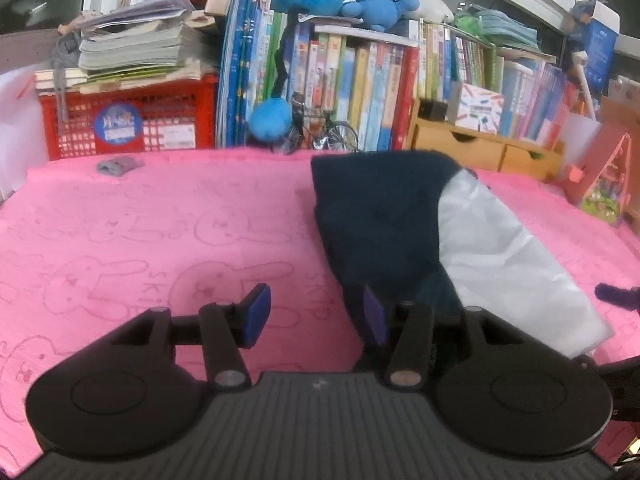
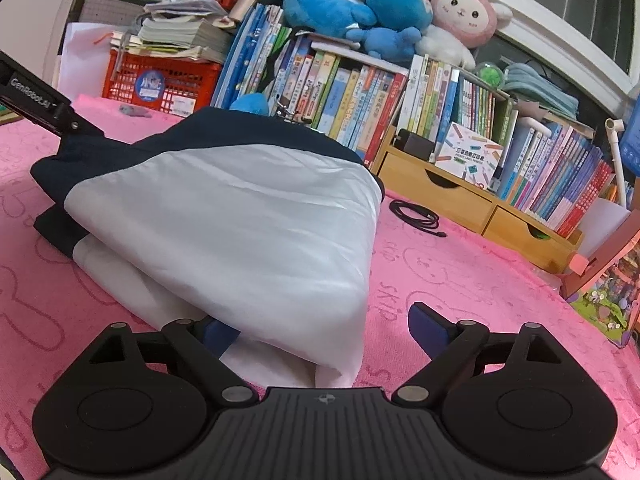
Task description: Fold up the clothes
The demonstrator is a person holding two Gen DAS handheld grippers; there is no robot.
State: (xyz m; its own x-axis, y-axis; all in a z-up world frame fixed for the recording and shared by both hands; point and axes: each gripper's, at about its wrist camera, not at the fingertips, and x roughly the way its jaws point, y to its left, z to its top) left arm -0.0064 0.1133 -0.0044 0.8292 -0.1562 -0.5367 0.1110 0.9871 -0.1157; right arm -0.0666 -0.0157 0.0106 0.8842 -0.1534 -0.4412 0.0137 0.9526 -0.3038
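Note:
A folded navy and white garment lies on the pink towel that covers the table. In the left wrist view my left gripper is open, with bare pink towel between its blue pads. Its right pad sits against the garment's near navy edge. In the right wrist view the garment fills the middle, white panel on top. My right gripper stands wide open around the garment's near white corner. The cloth partly covers its left pad, and its right pad is clear of the cloth.
Behind the towel stand a row of books, a red crate under stacked papers, and a wooden drawer unit. A black cable and a small grey item lie on the towel. A colourful box stands at the right.

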